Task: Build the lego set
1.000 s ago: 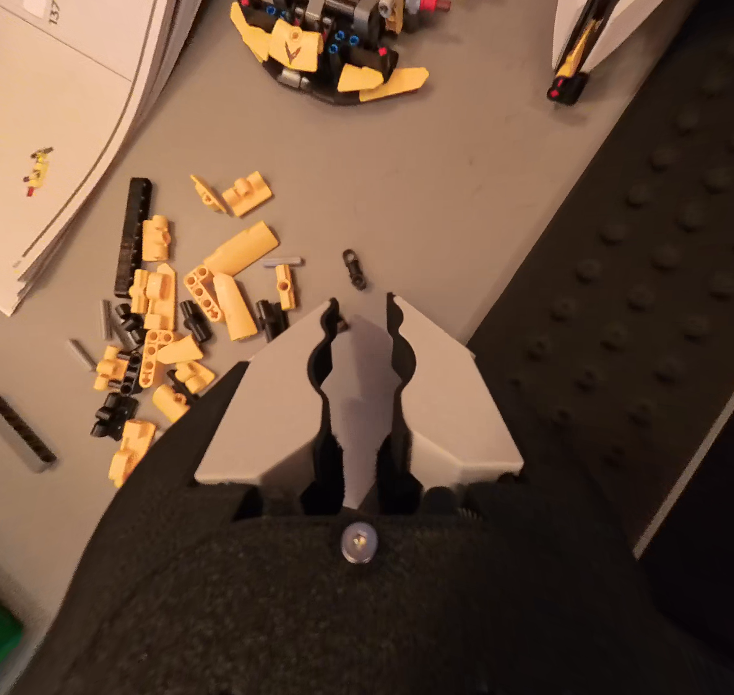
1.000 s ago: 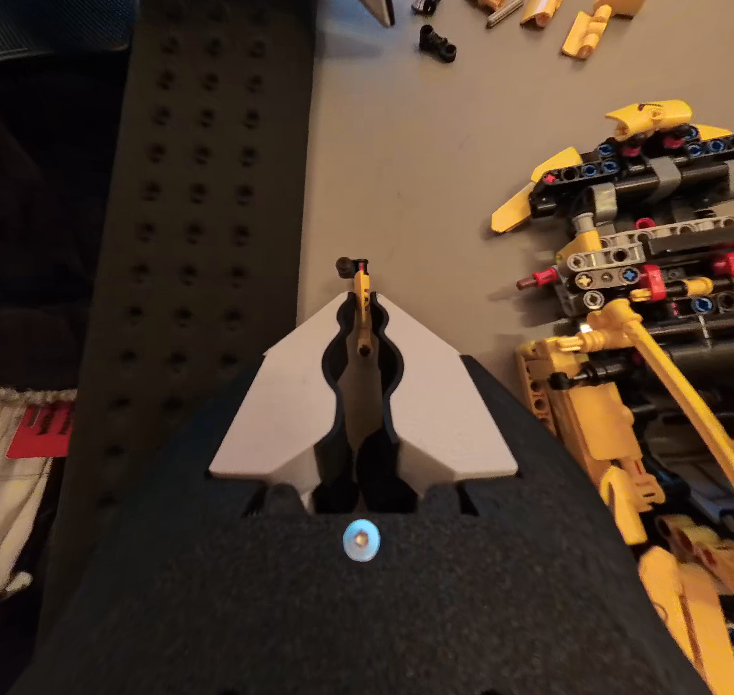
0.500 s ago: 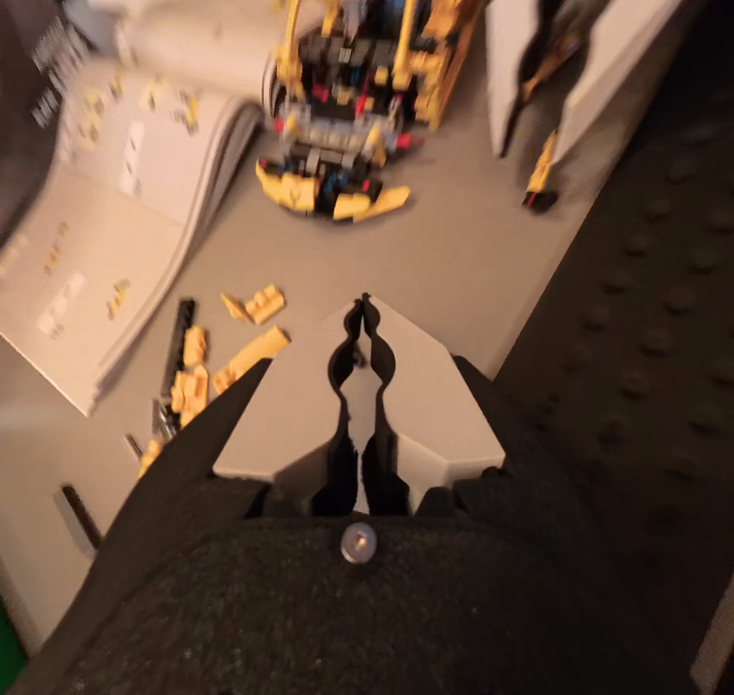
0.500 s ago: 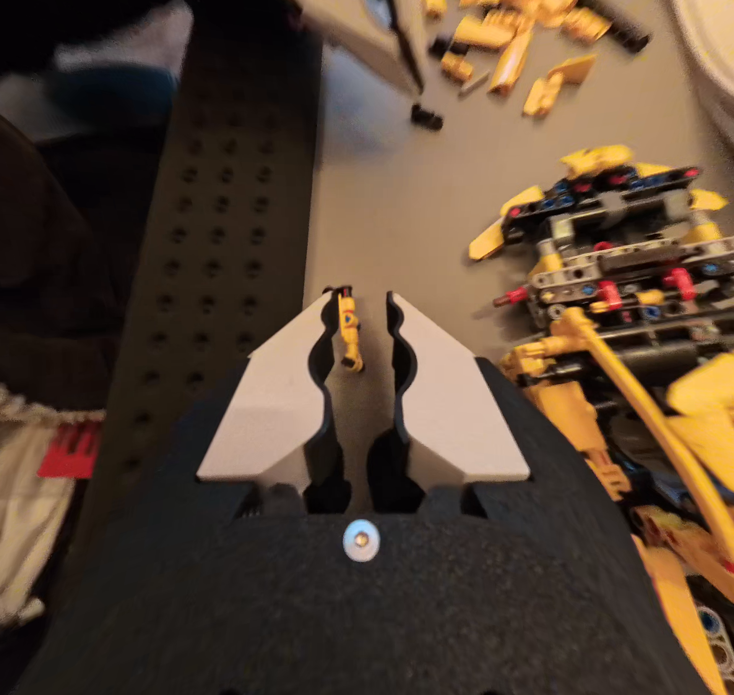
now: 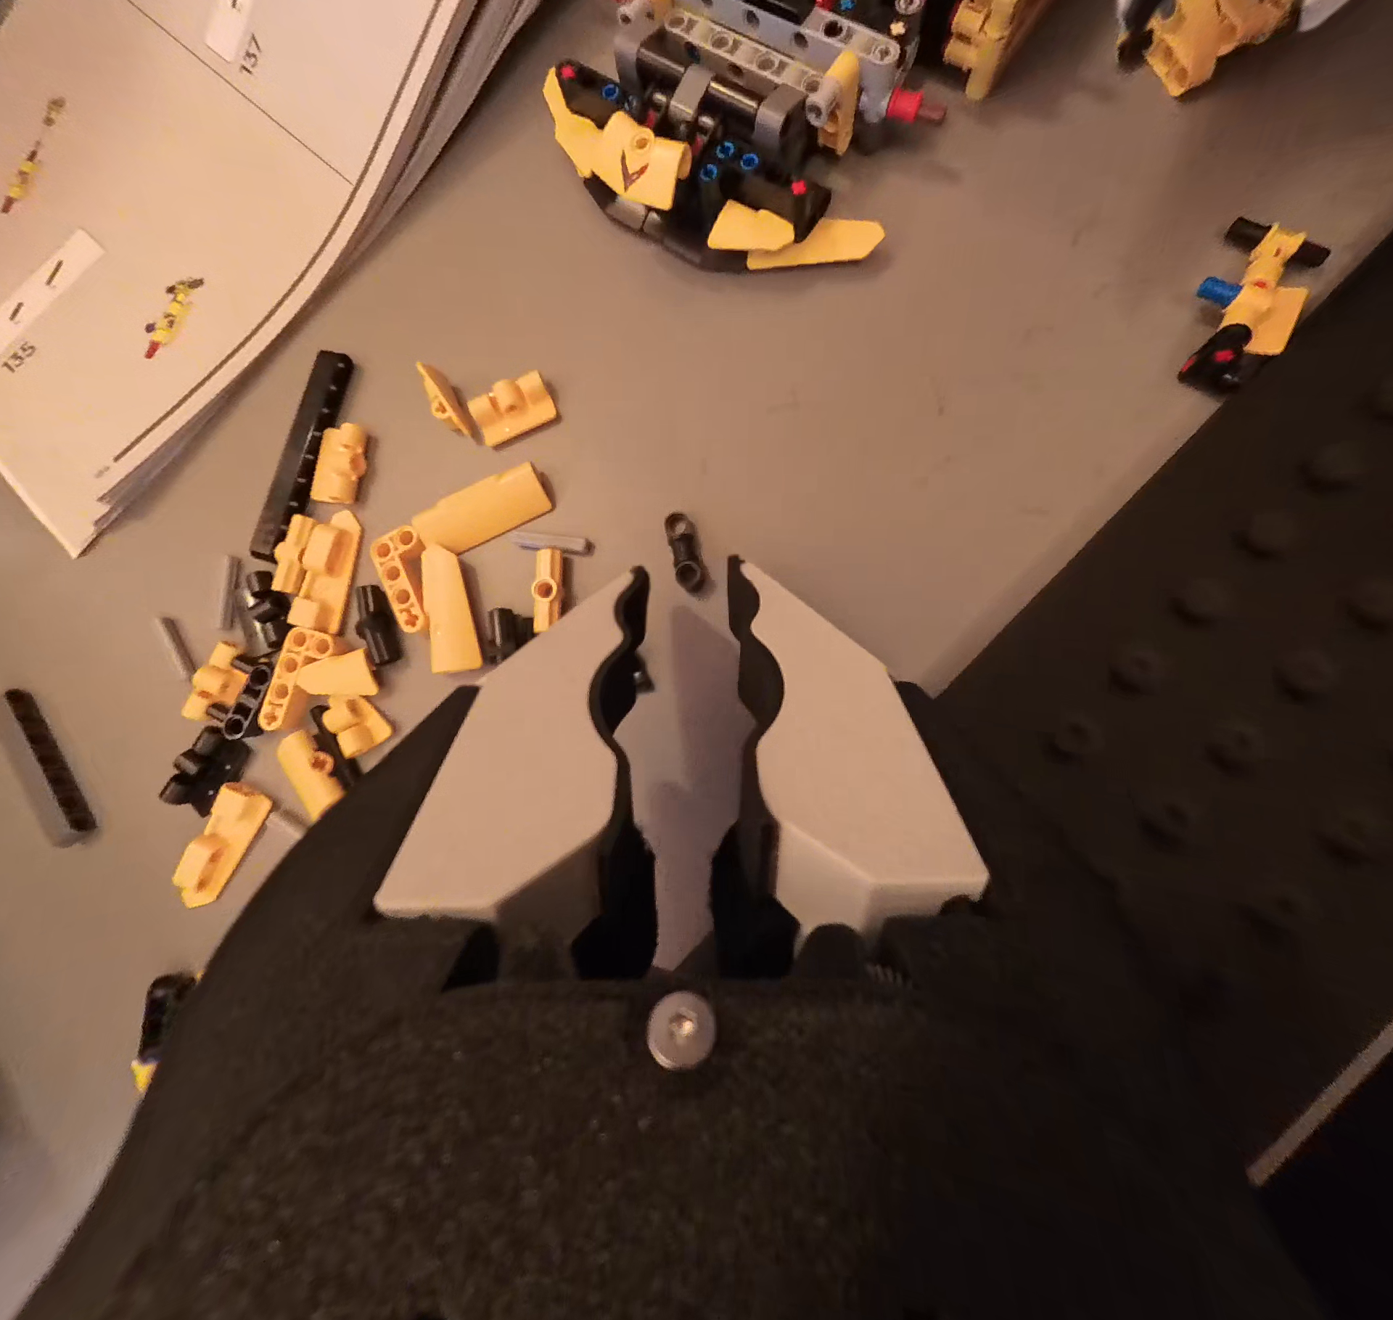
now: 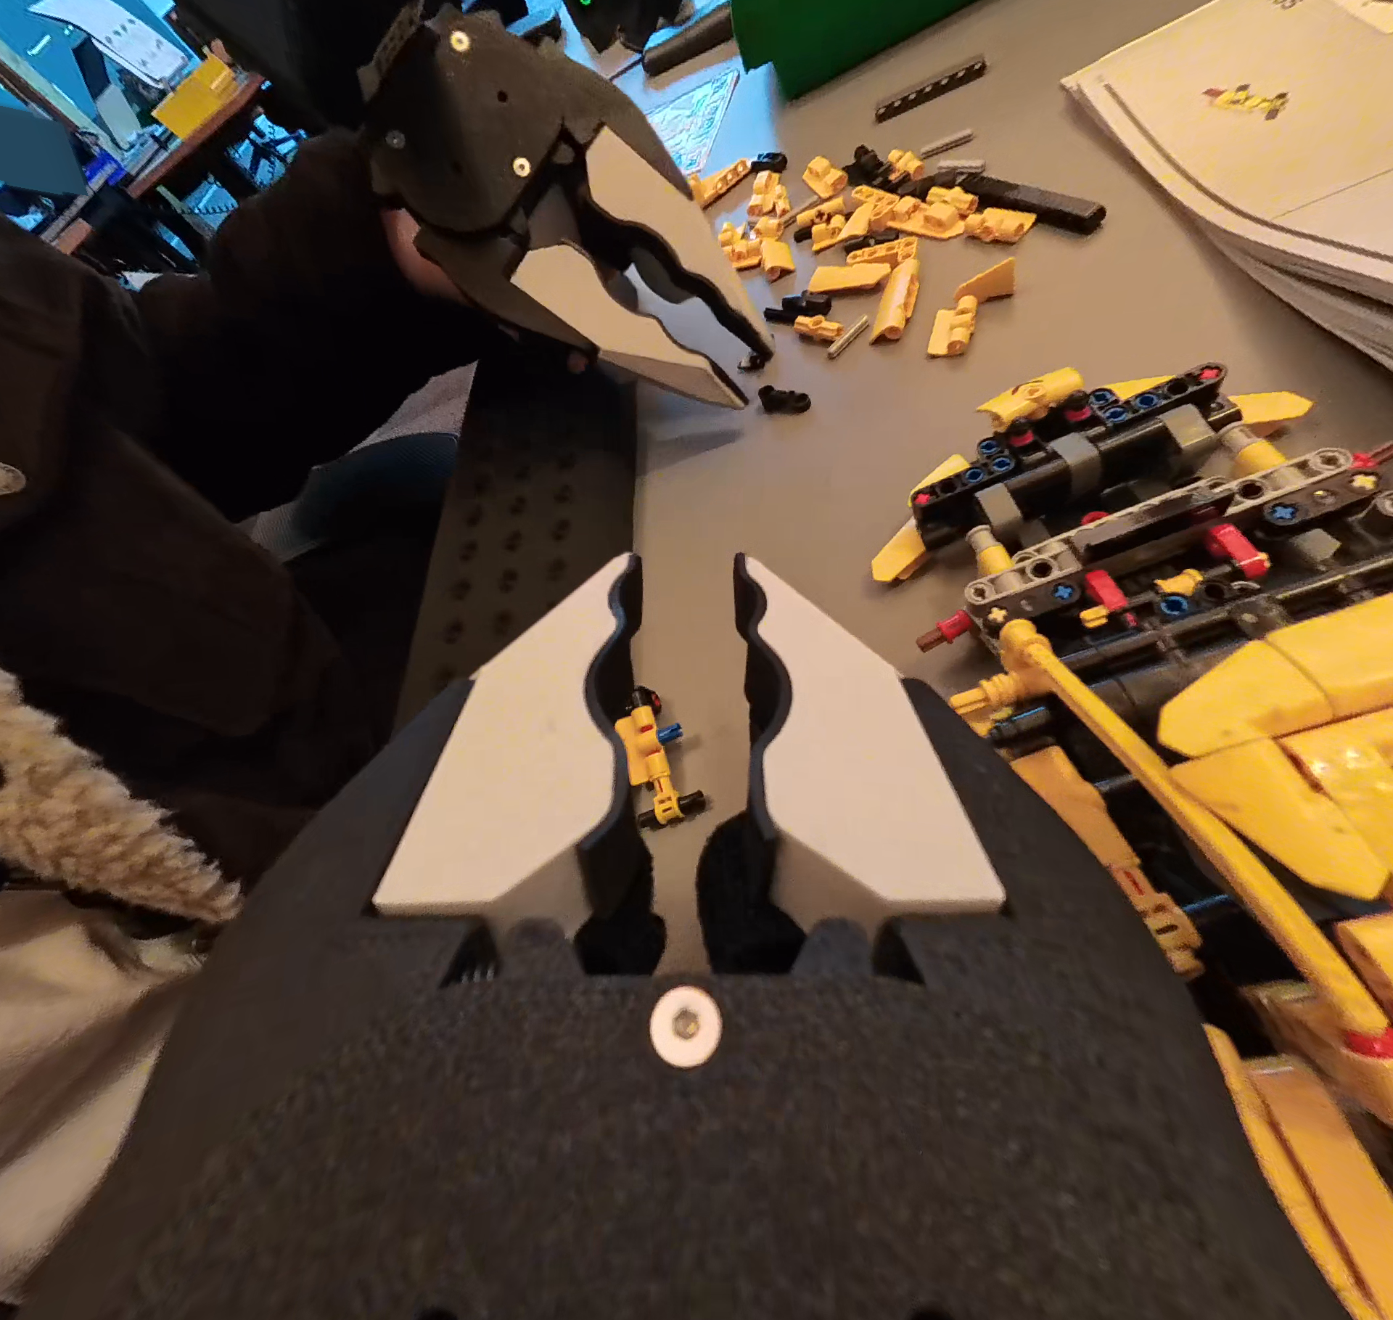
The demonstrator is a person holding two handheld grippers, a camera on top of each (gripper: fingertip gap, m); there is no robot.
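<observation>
Right gripper (image 6: 686, 567) spread, empty; small yellow sub-assembly (image 6: 654, 760) lies on the table below it, parked for later (my guess). Left gripper (image 5: 682, 579) also apart, tips low beside a black connector (image 5: 684, 549) at 12 o'clock, likely the next pick. Loose parts (image 5: 324, 620) at 10, main model (image 5: 754, 77) beyond.

Glossy plastic lego pcs (image 5: 482, 507), matt grey table (image 5: 754, 409), paper manual (image 5: 188, 175).

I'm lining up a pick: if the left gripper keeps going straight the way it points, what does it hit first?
Probably the small black connector lying on the grey table just beyond the open left gripper, roughly between its fingertips. Depth is unclear; pointing downward, the tips might touch the table beside it.
</observation>
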